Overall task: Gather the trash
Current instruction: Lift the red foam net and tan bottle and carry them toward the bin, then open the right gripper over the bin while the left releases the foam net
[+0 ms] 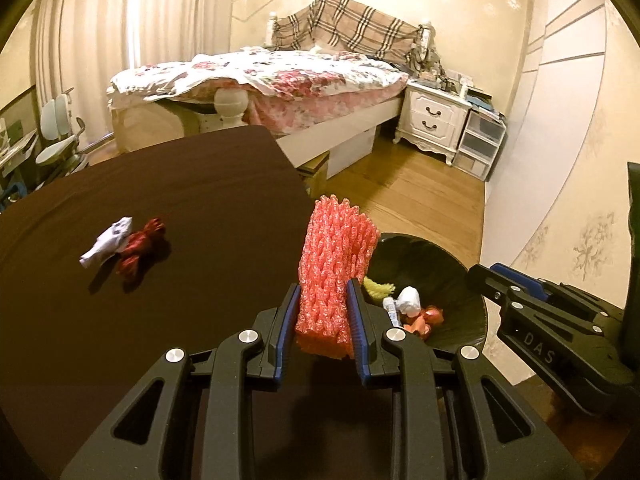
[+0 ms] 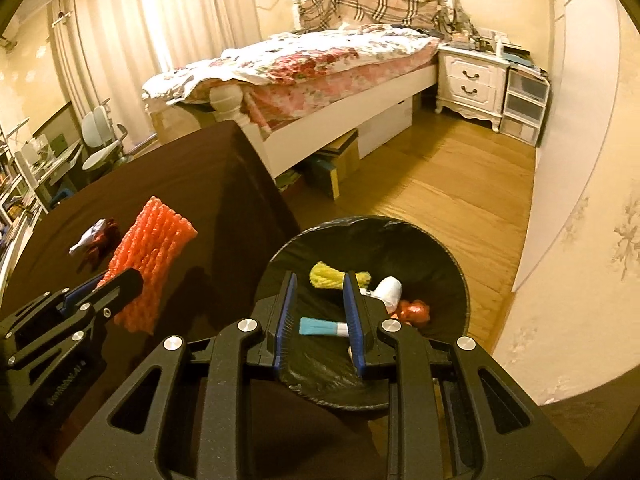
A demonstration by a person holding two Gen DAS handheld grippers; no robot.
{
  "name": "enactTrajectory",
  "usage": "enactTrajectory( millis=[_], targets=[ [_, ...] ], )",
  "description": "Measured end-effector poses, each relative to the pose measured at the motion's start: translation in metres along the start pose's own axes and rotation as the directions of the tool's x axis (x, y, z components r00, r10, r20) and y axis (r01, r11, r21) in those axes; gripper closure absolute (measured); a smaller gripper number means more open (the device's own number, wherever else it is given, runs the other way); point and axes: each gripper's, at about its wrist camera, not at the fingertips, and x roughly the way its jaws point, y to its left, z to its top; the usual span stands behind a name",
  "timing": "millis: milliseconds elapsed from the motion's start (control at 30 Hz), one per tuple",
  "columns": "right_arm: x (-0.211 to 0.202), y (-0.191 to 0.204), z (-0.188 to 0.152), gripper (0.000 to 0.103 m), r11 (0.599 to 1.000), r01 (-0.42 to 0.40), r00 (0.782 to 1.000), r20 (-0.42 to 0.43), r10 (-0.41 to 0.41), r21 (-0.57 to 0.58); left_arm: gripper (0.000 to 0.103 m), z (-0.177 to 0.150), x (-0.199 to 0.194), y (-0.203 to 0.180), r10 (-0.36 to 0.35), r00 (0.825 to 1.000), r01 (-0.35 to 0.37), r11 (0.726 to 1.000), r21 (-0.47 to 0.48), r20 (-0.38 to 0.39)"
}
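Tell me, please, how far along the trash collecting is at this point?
Done: several scraps already lie in the bin. In hand: the left gripper holds a pink foam net near the bin; the right gripper is empty. Left: a white wrapper and a red wrapper on the table.

Bed [image 1: 280,80], nightstand [image 1: 434,118], chair [image 1: 56,140]

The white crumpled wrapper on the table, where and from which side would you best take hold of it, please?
Probably at the white crumpled wrapper's free pointed end, nearest the camera in the left wrist view, coming from above. Its far end touches the red crumpled scrap, so a gripper there would likely catch both. It lies flat on the dark table, so nothing blocks a descent.
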Motion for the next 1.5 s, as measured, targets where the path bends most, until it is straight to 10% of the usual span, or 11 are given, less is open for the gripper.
enactTrajectory(
  millis=[600, 967, 1500],
  targets=[
    [0.006, -0.024, -0.003, 0.079, 0.998, 0.044, 0.999, -0.006, -0.044, 0.051, 0.076, 0.007, 0.028, -0.024, -0.01, 0.999, 0.012, 0.999, 0.043, -0.032],
    [0.004, -0.035, -0.004, 0.077, 0.995, 0.072, 0.997, 0.0, -0.072, 0.069, 0.039, 0.007, 0.029, -0.032, -0.02, 0.999, 0.022, 0.998, 0.064, -0.031],
    [0.003, -0.033, -0.005, 0.064, 0.995, 0.072, 0.997, 0.003, -0.072, 0.063, 0.032, 0.011, 0.016, -0.02, -0.006, 1.0, 0.006, 1.0, 0.023, -0.001]
  ],
)
